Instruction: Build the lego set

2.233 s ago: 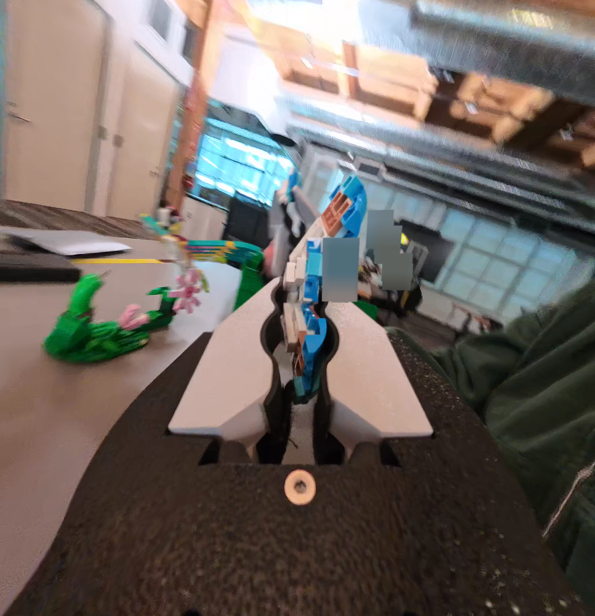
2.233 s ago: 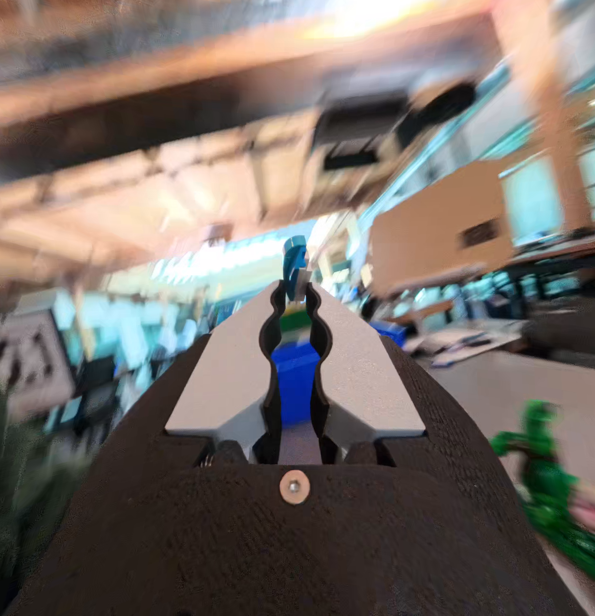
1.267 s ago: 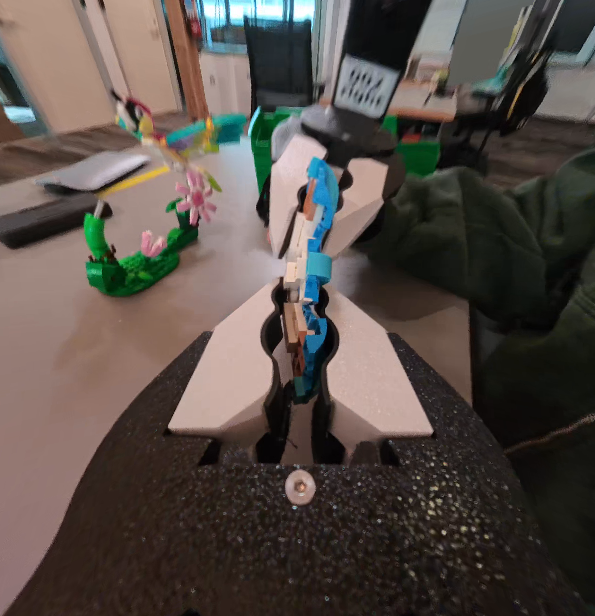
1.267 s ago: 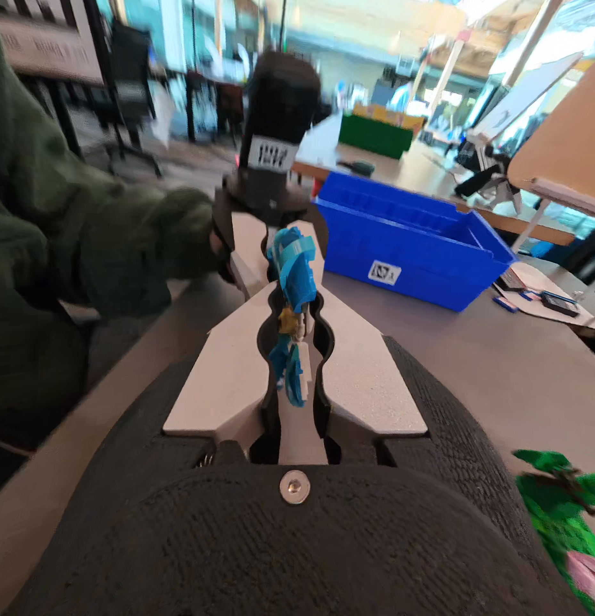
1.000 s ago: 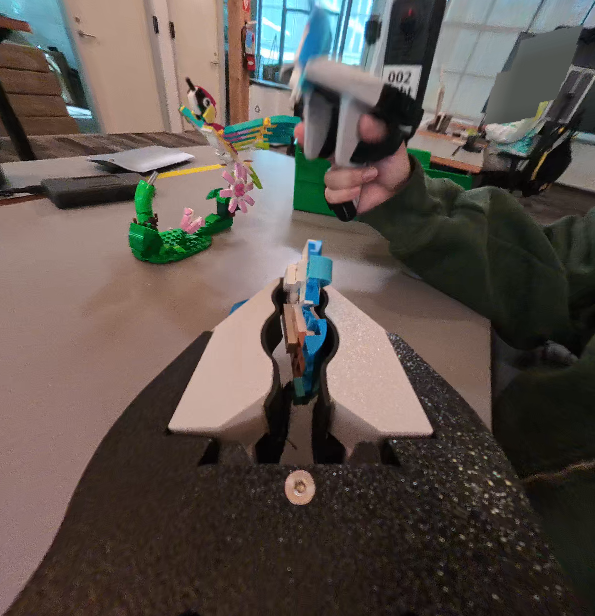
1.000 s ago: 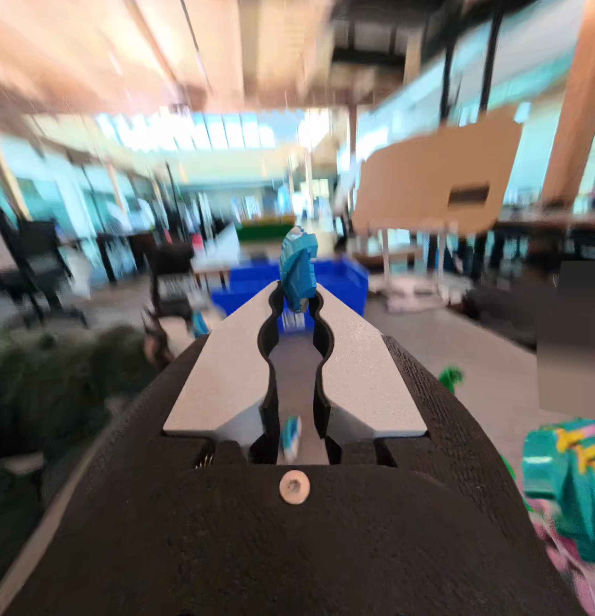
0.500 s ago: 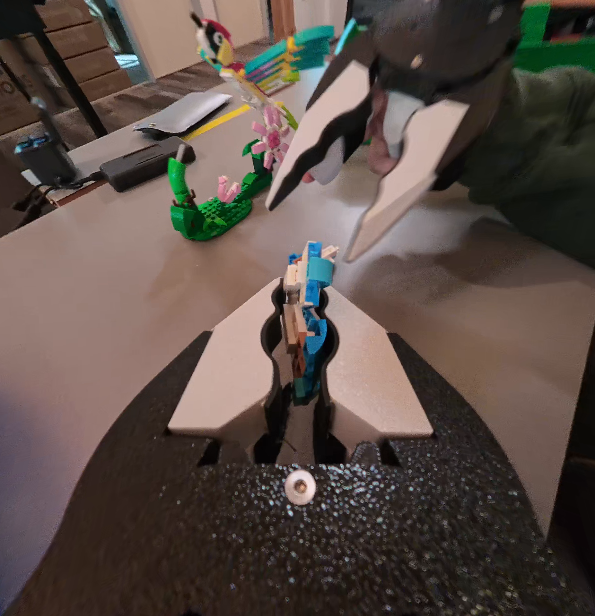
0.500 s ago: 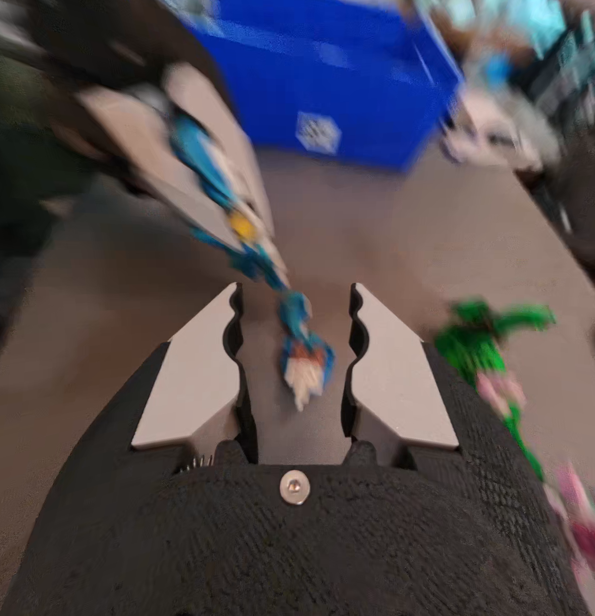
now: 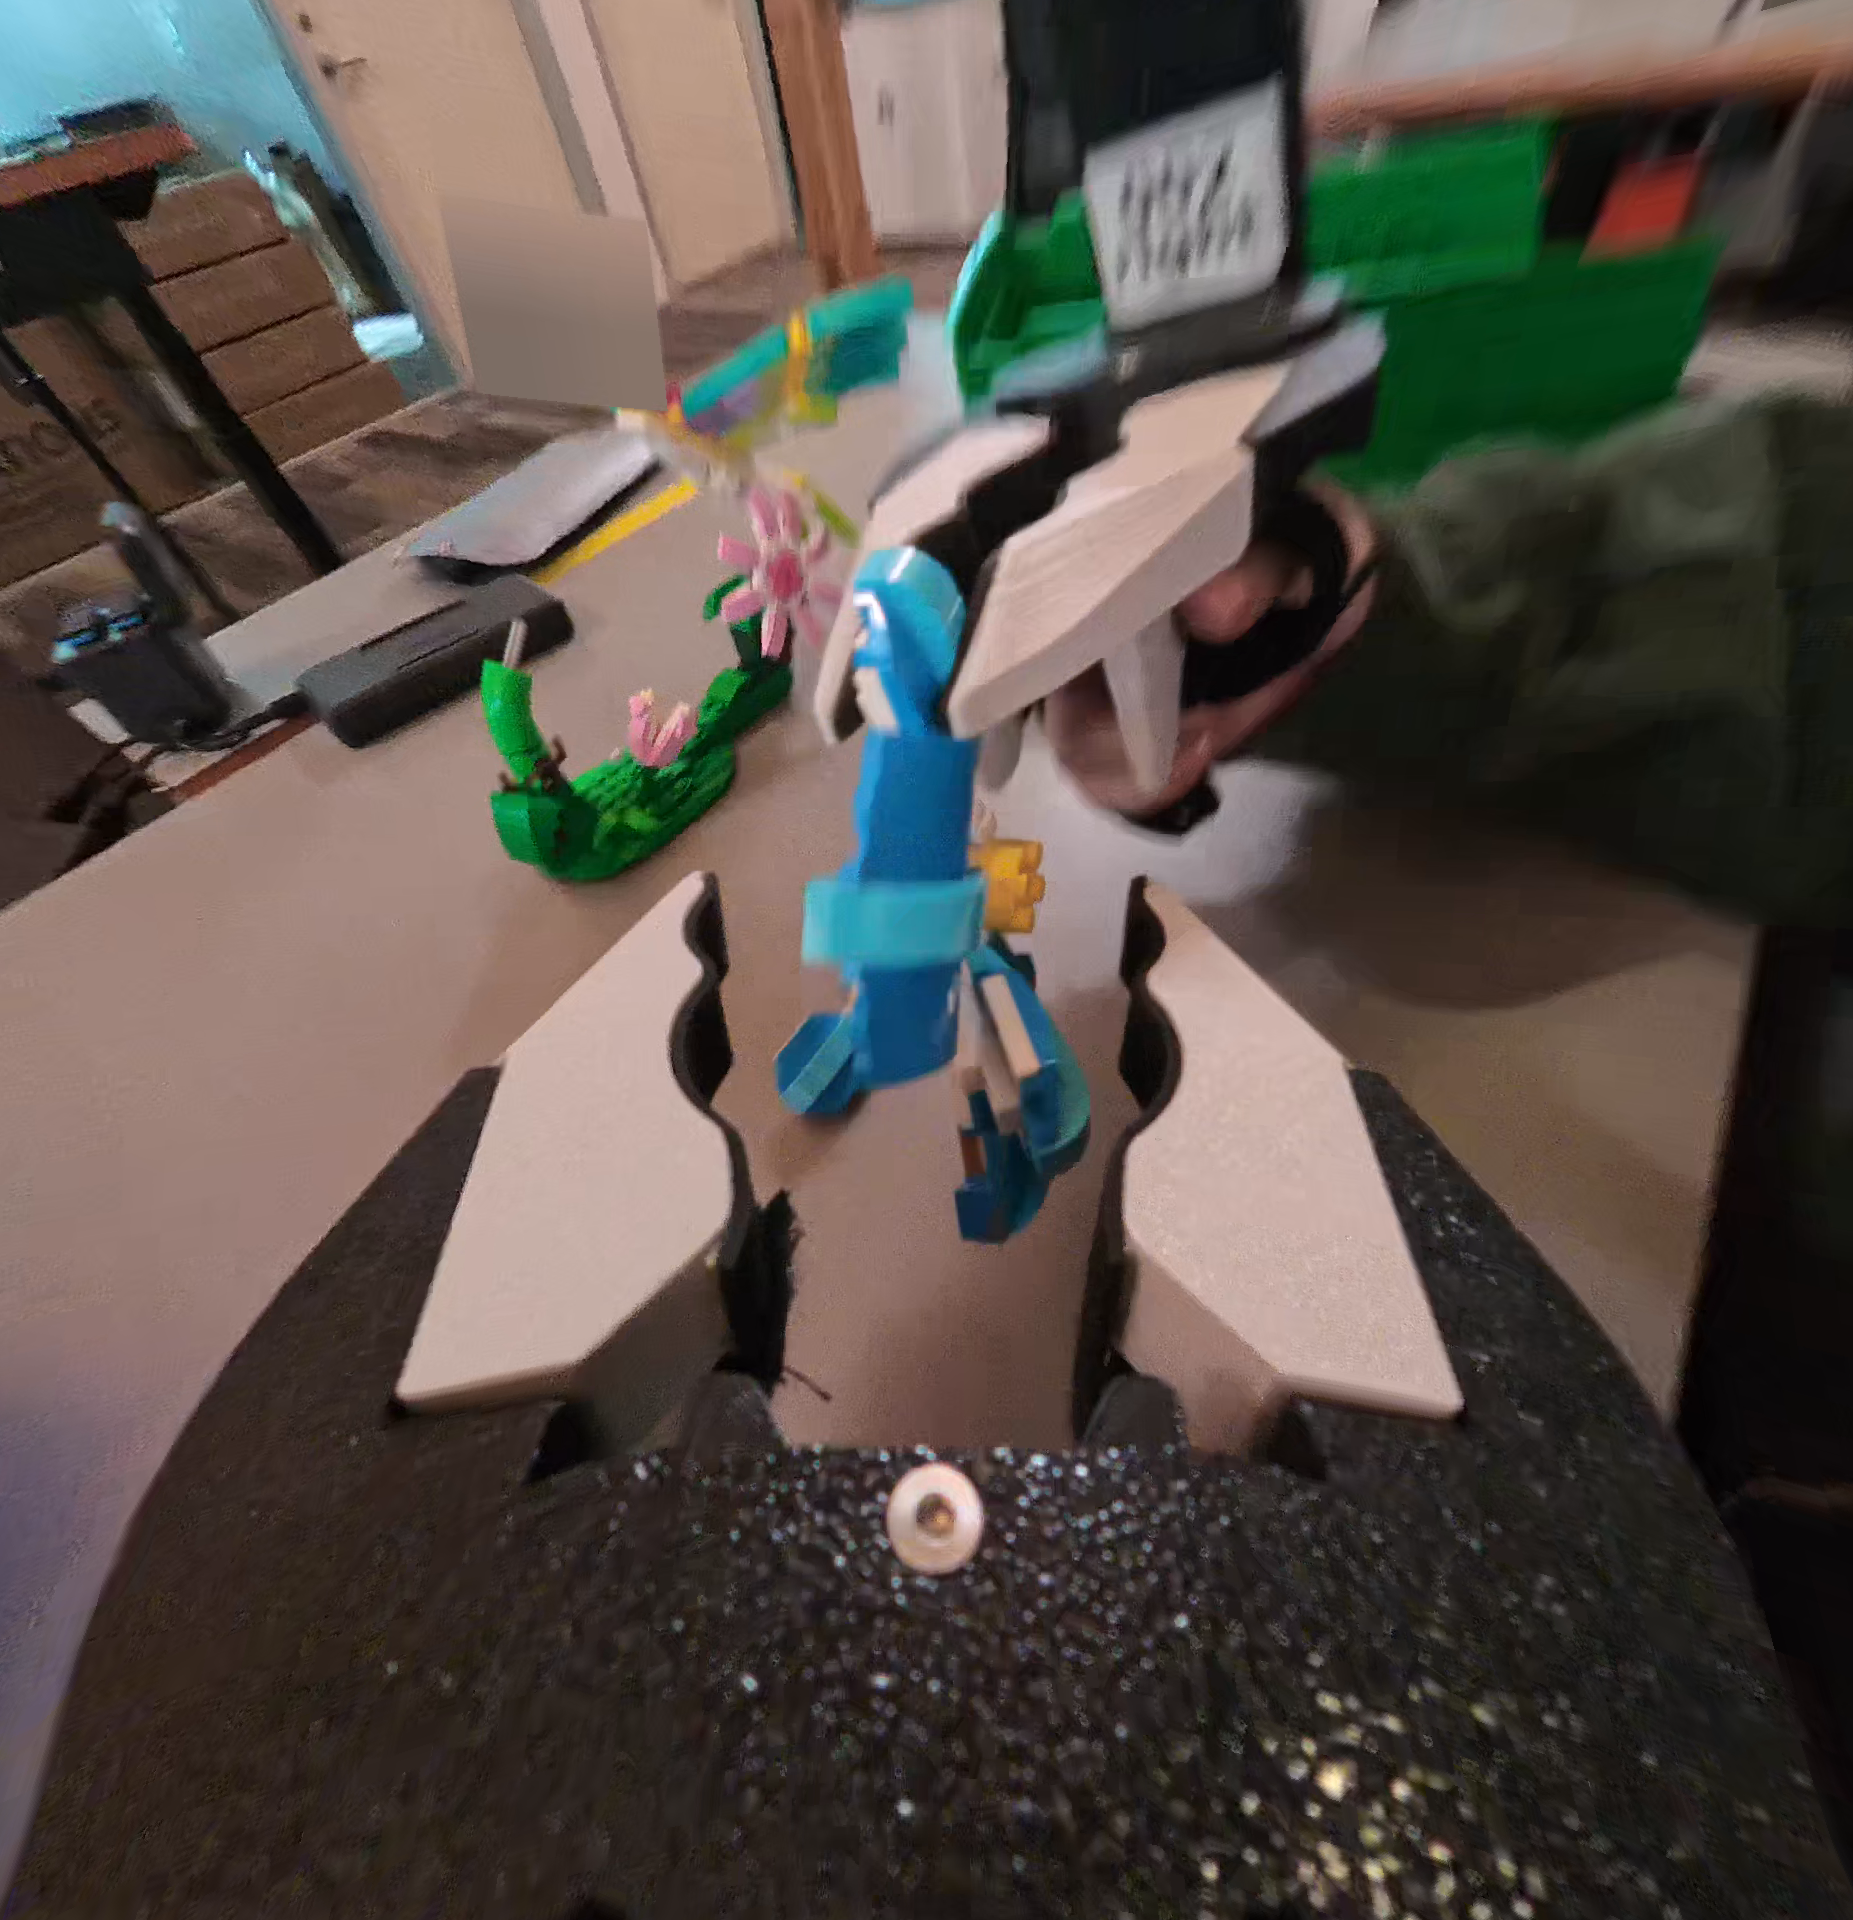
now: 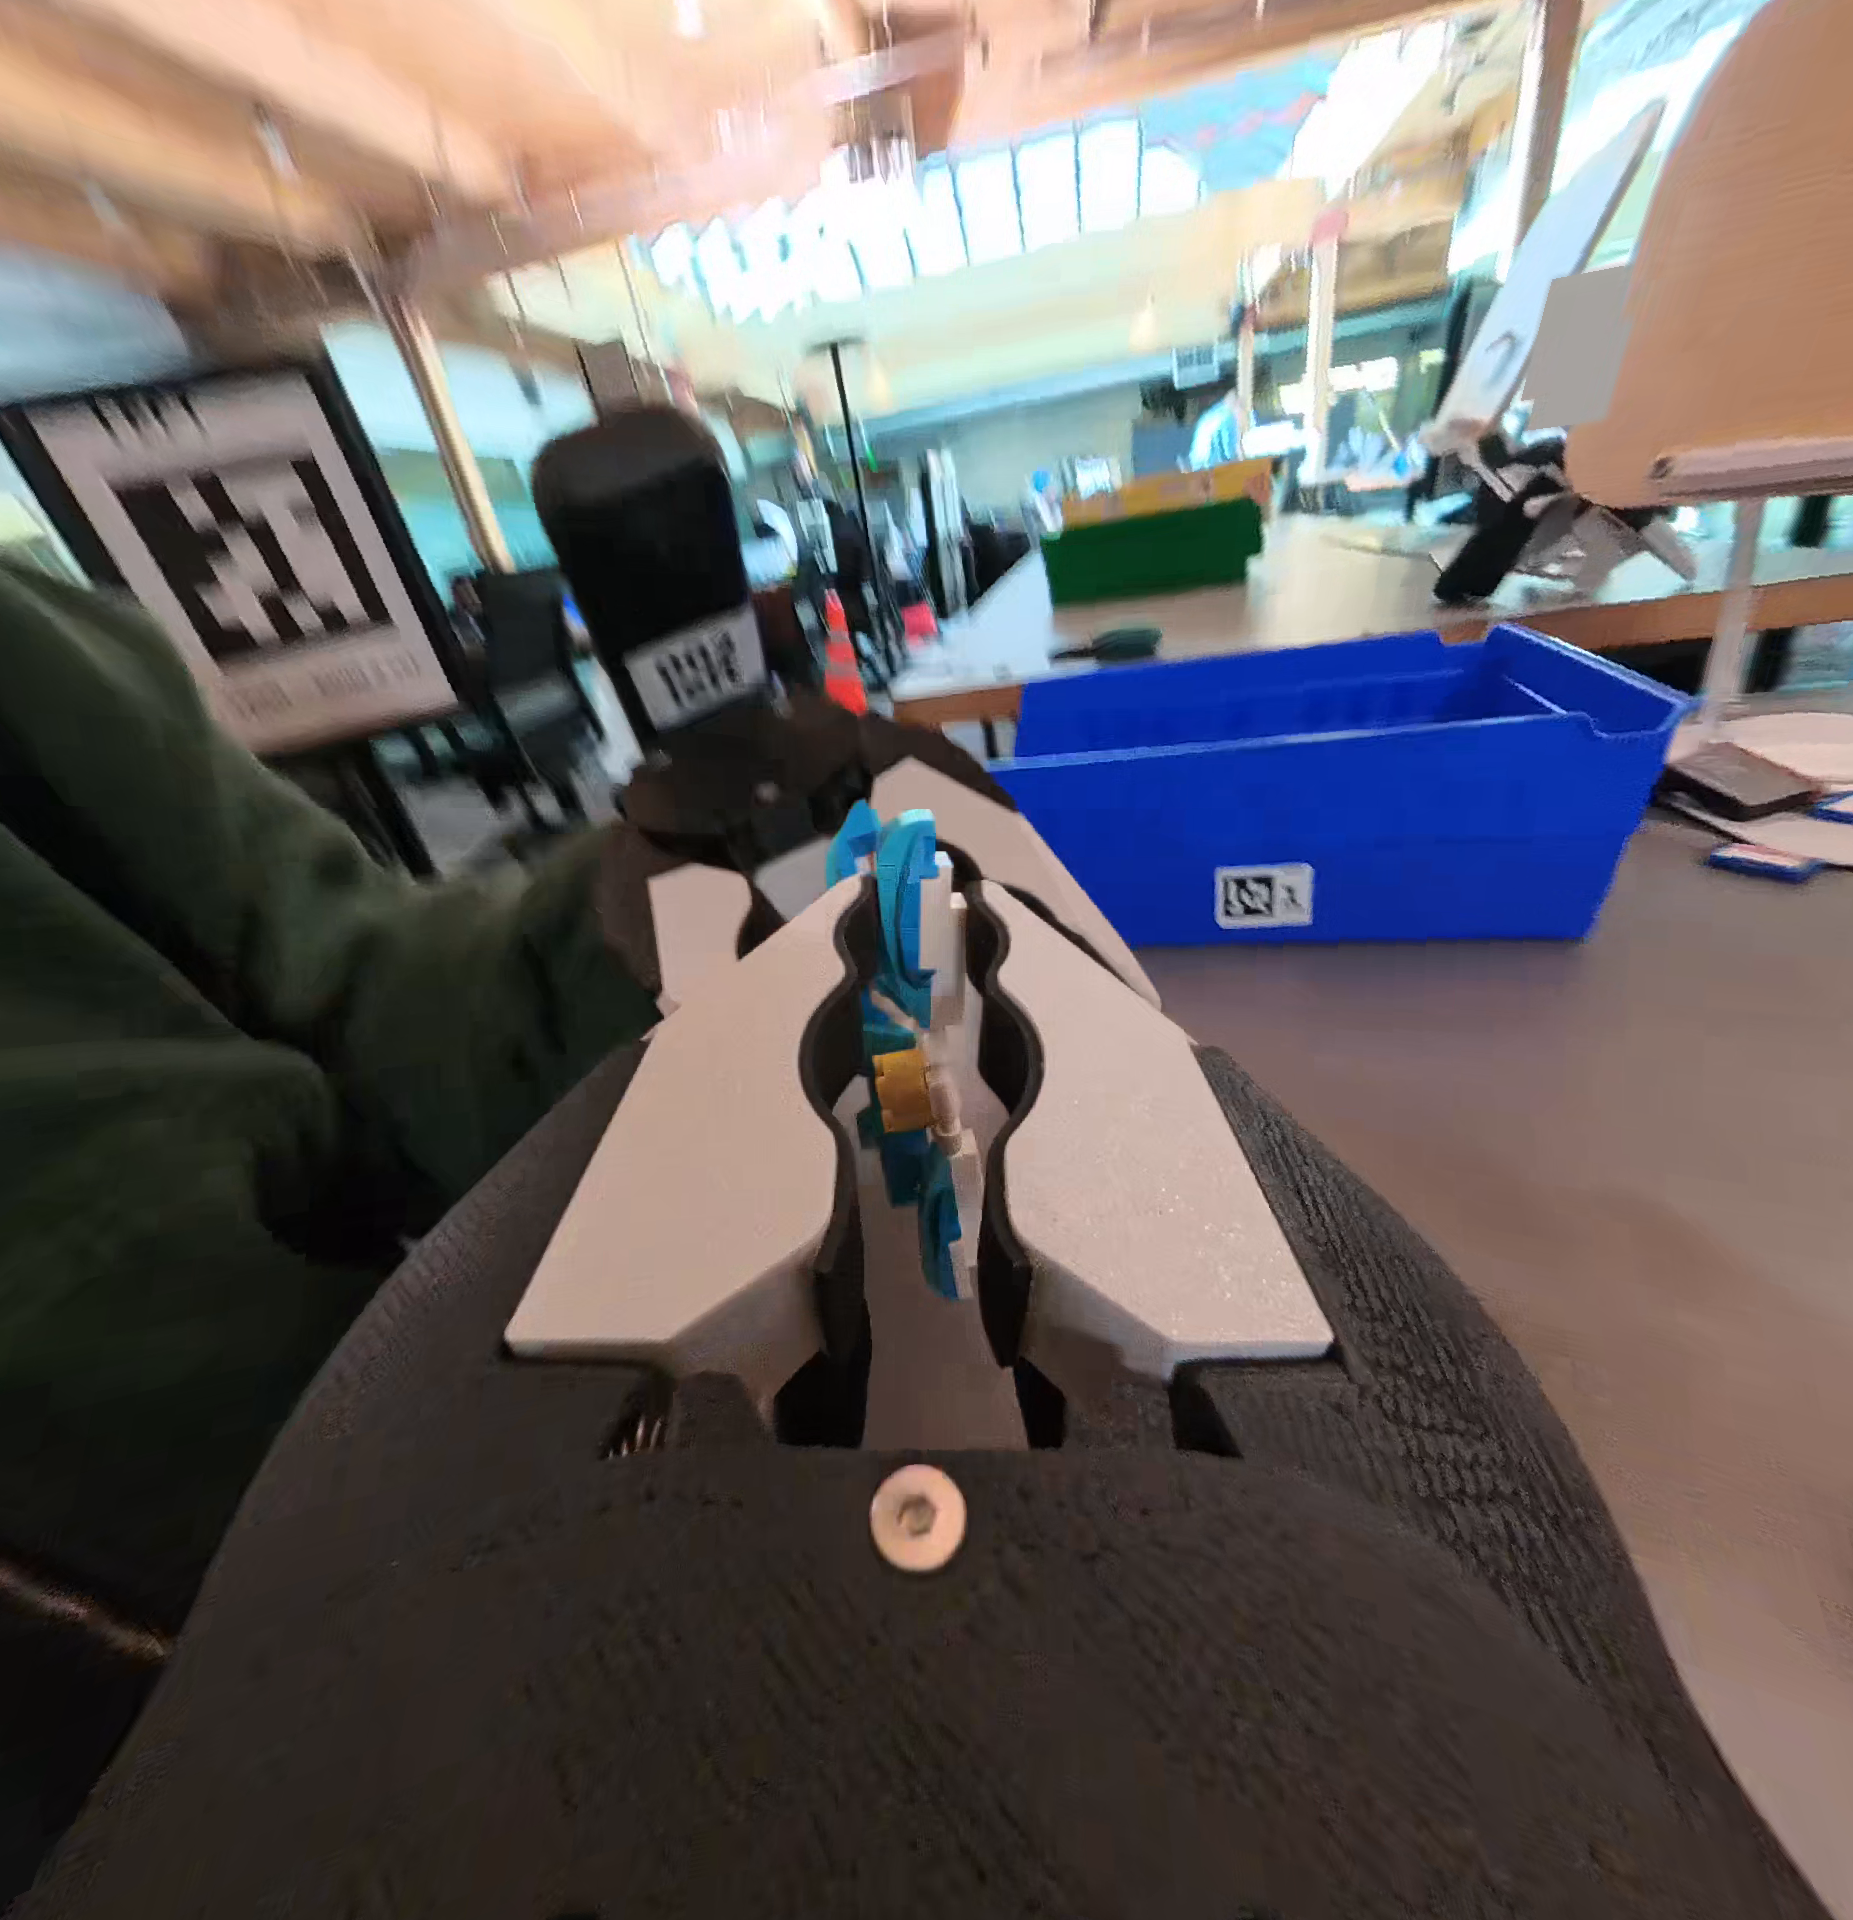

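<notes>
A blue brick-built model (image 9: 901,831) with white, light-blue and yellow pieces hangs upright over the grey table (image 9: 226,987). My right gripper (image 9: 891,717) comes down from above and is shut on its top end. My left gripper (image 9: 922,888) is open, its fingers (image 9: 610,1091) standing either side of the model's lower part without touching it. In the right wrist view my right gripper (image 10: 906,894) is shut on the model (image 10: 906,1091), which lies along the gap between the jaws. A left gripper finger (image 10: 693,920) shows just behind.
A green brick base with pink flowers (image 9: 610,800) stands on the table to the left, a colourful brick bird (image 9: 787,384) blurred above it. A black flat device (image 9: 434,665) and a green bin (image 9: 1473,312) lie beyond. A blue bin (image 10: 1317,810) stands ahead. A green sleeve (image 10: 174,987) is at the left.
Half a second ago my left gripper was shut on the model and my right was open. Now my right has shut on it and my left has opened.
</notes>
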`<state>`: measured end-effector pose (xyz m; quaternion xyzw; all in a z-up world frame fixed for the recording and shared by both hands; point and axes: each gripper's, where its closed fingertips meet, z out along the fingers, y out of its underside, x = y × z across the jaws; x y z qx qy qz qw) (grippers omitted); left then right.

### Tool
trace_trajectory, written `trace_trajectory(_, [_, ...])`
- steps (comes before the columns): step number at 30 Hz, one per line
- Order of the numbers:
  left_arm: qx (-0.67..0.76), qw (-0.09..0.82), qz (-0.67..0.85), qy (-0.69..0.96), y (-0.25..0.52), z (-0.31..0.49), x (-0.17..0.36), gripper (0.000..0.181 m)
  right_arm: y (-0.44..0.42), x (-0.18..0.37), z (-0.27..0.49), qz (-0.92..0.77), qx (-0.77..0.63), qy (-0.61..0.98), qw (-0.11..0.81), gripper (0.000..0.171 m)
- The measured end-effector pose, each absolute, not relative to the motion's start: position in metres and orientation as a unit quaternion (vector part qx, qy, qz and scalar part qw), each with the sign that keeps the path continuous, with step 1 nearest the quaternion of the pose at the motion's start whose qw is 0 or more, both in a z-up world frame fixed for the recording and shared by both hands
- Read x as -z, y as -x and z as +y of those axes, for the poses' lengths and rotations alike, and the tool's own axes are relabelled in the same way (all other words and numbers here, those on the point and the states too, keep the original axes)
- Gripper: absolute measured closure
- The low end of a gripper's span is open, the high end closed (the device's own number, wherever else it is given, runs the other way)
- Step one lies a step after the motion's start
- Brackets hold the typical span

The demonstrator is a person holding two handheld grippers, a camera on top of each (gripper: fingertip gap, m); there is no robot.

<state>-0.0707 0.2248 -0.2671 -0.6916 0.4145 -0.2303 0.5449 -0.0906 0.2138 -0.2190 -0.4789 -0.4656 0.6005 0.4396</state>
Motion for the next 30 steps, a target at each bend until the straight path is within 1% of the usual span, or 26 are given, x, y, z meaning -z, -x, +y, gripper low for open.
trace_trajectory(1, [0.275, 0.555, 0.390, 0.681, 0.069, 0.223, 0.259, 0.115, 0.089, 0.213, 0.215, -0.439, -0.632, 0.470, 0.433, 0.157])
trace_trajectory(4, [0.394, 0.561, 0.331, 0.649, 0.066, 0.218, 0.241, 0.129, 0.085, 0.202, 0.214, -0.393, -0.686, 0.447, 0.418, 0.157])
trace_trajectory(7, [0.421, 0.556, 0.322, 0.640, 0.062, 0.218, 0.245, 0.125, 0.083, 0.196, 0.213, -0.372, -0.711, 0.433, 0.411, 0.156])
trace_trajectory(8, [0.418, 0.558, 0.326, 0.638, 0.060, 0.218, 0.248, 0.127, 0.084, 0.196, 0.213, -0.372, -0.710, 0.433, 0.412, 0.157])
trace_trajectory(13, [0.428, 0.593, 0.320, 0.602, 0.056, 0.216, 0.243, 0.165, 0.085, 0.204, 0.217, -0.378, -0.697, 0.448, 0.413, 0.157])
trace_trajectory(18, [0.403, 0.567, 0.344, 0.631, 0.058, 0.216, 0.254, 0.167, 0.088, 0.221, 0.215, -0.445, -0.626, 0.469, 0.437, 0.156])
trace_trajectory(21, [0.394, 0.566, 0.349, 0.634, 0.059, 0.216, 0.253, 0.167, 0.086, 0.220, 0.215, -0.459, -0.613, 0.464, 0.445, 0.158])
trace_trajectory(24, [0.396, 0.571, 0.345, 0.631, 0.062, 0.214, 0.246, 0.167, 0.088, 0.212, 0.214, -0.442, -0.614, 0.451, 0.474, 0.159])
trace_trajectory(28, [0.394, 0.570, 0.319, 0.646, 0.072, 0.221, 0.245, 0.167, 0.094, 0.210, 0.215, -0.456, -0.555, 0.447, 0.532, 0.159])
trace_trajectory(29, [0.344, 0.571, 0.294, 0.685, 0.087, 0.235, 0.258, 0.167, 0.088, 0.199, 0.215, -0.441, -0.561, 0.428, 0.555, 0.158])
trace_trajectory(30, [0.271, 0.572, 0.268, 0.727, 0.115, 0.252, 0.279, 0.168, 0.067, 0.168, 0.216, -0.387, -0.601, 0.387, 0.583, 0.159])
